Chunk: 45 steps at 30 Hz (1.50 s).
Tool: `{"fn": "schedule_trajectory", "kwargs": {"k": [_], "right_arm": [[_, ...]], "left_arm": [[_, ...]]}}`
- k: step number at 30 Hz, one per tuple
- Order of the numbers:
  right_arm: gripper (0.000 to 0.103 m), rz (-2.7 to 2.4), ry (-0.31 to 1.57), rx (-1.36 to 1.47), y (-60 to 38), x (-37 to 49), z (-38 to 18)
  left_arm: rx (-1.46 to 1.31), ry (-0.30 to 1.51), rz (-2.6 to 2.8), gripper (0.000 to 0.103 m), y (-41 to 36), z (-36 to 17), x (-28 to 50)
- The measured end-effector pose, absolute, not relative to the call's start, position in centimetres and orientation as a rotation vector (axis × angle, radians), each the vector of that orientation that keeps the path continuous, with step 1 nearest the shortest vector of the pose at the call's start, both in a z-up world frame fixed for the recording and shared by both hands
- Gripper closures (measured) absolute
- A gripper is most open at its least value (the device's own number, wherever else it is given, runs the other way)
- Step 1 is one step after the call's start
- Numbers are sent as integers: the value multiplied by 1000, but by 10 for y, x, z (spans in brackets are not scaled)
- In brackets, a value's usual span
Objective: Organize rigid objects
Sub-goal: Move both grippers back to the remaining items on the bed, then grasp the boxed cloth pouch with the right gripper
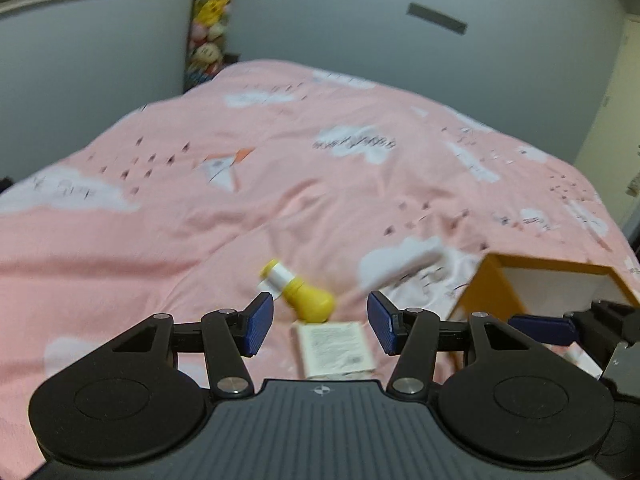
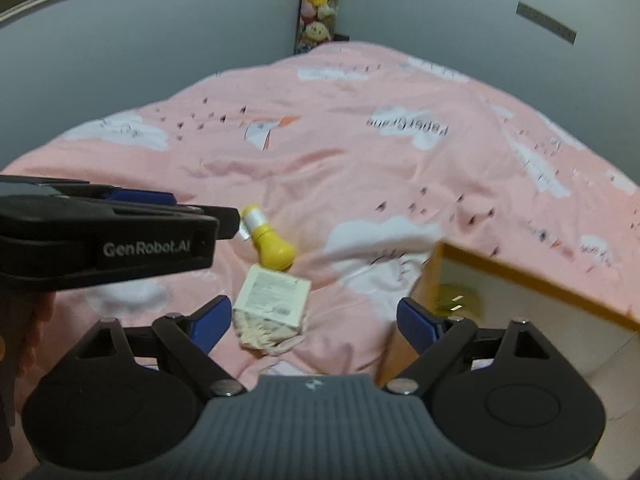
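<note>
From the left wrist, the left gripper (image 1: 320, 322) is seen with its blue pads spread and nothing pinched between them — a yellow bottle (image 1: 304, 294) lies on its side on the pink bedcover (image 1: 280, 184) just beyond the gap, its pale cap end tilted toward the left pad, and a small white box (image 1: 335, 350) lies flat directly under the gap, touching or nearly touching the bottle's base. An orange-rimmed box (image 1: 488, 292) is seen past the right pad, with one blue pad of the right gripper (image 1: 542, 330) reaching in front of it. From the right wrist, the right gripper (image 2: 314, 324) is shown spread wide and empty; the small white box (image 2: 274, 294) sits just inside its left pad, the yellow bottle (image 2: 270, 246) lies beyond that, the orange-rimmed box (image 2: 520, 280) stands beside and behind the right pad, and the left gripper (image 2: 224, 222) is seen side-on at the left, its tip next to the bottle's cap
</note>
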State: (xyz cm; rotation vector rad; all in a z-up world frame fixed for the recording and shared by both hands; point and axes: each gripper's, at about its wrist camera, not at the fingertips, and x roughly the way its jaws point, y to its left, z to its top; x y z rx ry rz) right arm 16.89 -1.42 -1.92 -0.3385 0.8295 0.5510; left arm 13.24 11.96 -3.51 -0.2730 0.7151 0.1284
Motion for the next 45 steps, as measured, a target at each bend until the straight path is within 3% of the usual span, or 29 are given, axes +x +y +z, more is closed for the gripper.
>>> {"fn": "schedule_trajectory", "kwargs": {"k": [5, 12, 16, 20, 24, 28, 33, 36, 45], "right_arm": [[15, 506, 874, -309, 6, 177, -48], [7, 428, 824, -383, 27, 184, -68], [10, 503, 835, -393, 38, 185, -75], [28, 512, 893, -378, 43, 193, -93], [29, 487, 966, -292, 38, 210, -111], [20, 481, 1039, -189, 36, 225, -125], [21, 501, 1078, -172, 43, 229, -140], [31, 497, 1087, -197, 48, 231, -147], [35, 458, 987, -204, 38, 223, -128]], "left_arm": [[-298, 775, 148, 43, 140, -61, 138], [-360, 857, 199, 42, 163, -85, 145], [-426, 865, 222, 34, 182, -92, 146], [-462, 875, 228, 35, 191, -99, 149], [-458, 882, 214, 36, 189, -105, 155], [-424, 880, 213, 36, 183, -109, 162], [-413, 877, 217, 36, 181, -114, 168], [-420, 871, 218, 36, 181, -116, 170], [-443, 828, 201, 36, 178, -116, 174]]}}
